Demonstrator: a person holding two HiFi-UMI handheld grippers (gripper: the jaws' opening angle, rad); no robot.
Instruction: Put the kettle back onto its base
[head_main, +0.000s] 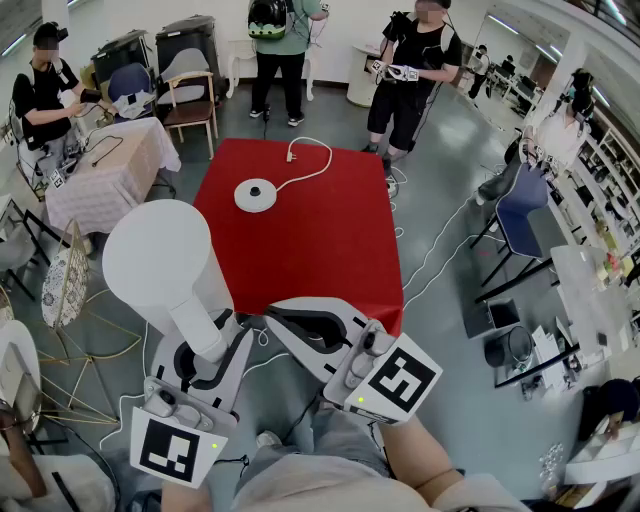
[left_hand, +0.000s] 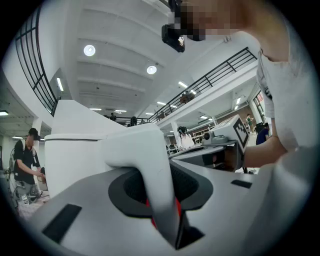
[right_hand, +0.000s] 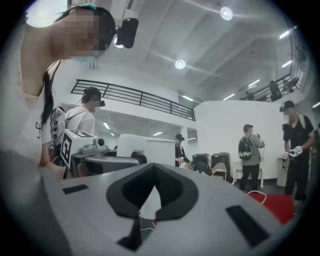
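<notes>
A white kettle (head_main: 160, 262) hangs in the air off the red table's (head_main: 310, 250) near left corner, tilted. My left gripper (head_main: 213, 347) is shut on its handle (left_hand: 150, 170), which stands between the jaws in the left gripper view, with the kettle body (left_hand: 75, 160) just beyond. The round white base (head_main: 255, 194) lies on the far part of the table, and its white cord (head_main: 312, 165) loops toward the back edge. My right gripper (head_main: 300, 322) hovers by the table's near edge, right of the kettle, jaws together with nothing in them (right_hand: 142, 220).
Several people stand beyond the table. Chairs (head_main: 188, 95) and a cloth-covered table (head_main: 105, 170) are at the back left. White cables (head_main: 440, 250) run over the floor on the right, near a blue chair (head_main: 520, 215) and a glass desk (head_main: 590, 300).
</notes>
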